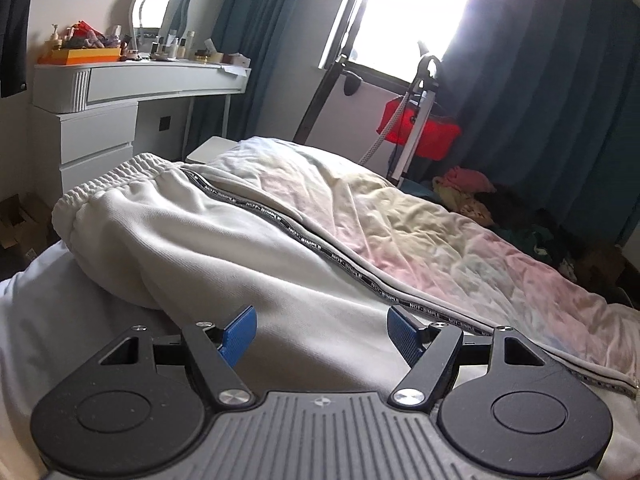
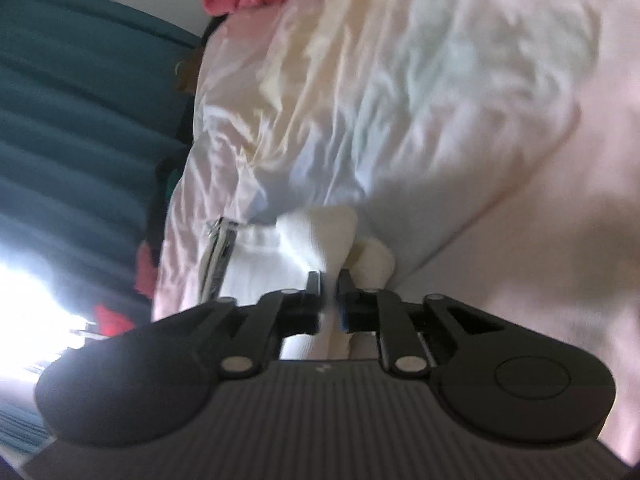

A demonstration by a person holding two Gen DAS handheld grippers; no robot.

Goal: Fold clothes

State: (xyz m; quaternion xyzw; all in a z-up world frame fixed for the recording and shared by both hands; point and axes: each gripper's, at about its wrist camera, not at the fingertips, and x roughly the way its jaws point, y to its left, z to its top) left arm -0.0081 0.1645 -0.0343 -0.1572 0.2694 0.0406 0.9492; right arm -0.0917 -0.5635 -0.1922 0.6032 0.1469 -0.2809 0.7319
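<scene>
Only my right gripper (image 2: 329,280) is pinching the soft white pants (image 2: 276,248); my left gripper (image 1: 322,330) is hovering spread, showing their lettered stripe (image 1: 344,268).

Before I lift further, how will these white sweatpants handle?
Probably floppy: the sweatpants lie slumped in soft folds on the bed. Likely fairly heavy, as the fabric looks thick. The right tongs pinch only a small bunch, so the rest should dangle.
</scene>
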